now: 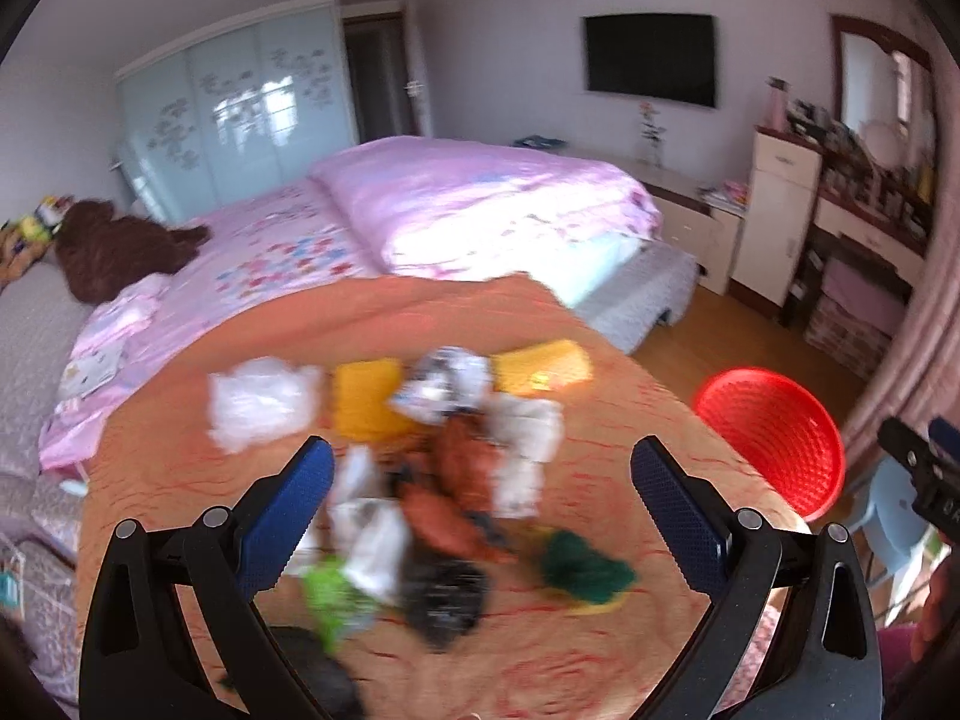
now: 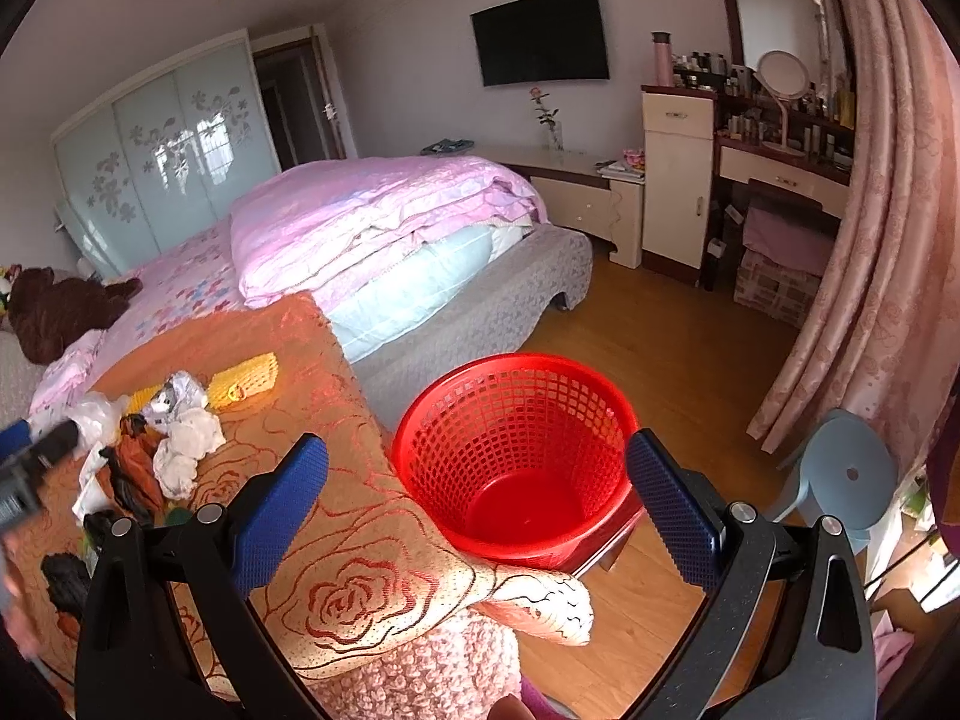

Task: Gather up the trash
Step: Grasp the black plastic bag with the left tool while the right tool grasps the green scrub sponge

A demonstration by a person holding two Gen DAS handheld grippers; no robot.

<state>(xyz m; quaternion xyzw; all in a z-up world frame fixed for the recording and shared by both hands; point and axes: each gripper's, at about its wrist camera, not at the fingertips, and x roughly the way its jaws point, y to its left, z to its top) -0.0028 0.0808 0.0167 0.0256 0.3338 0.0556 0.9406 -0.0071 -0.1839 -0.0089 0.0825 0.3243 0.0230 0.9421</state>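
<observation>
trash pile (image 1: 432, 480): crumpled white, orange, black, green scraps, blurred, heaped on orange blanket (image 1: 600, 648) | left gripper (image 1: 480, 504) jaws held wide, empty | right gripper (image 2: 477, 495) jaws wide, empty, red mesh basket (image 2: 516, 450) seen between

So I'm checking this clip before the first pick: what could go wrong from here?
Three risks, as I judge it:
1. The trash pile is tangled, so the open left gripper may drag neighbours along.
2. The red basket stands off the blanket's edge, beside the bed; a drop released early could land on the floor.
3. The left wrist view is blurred, so aim at light pieces such as the clear plastic bag may be off.
</observation>
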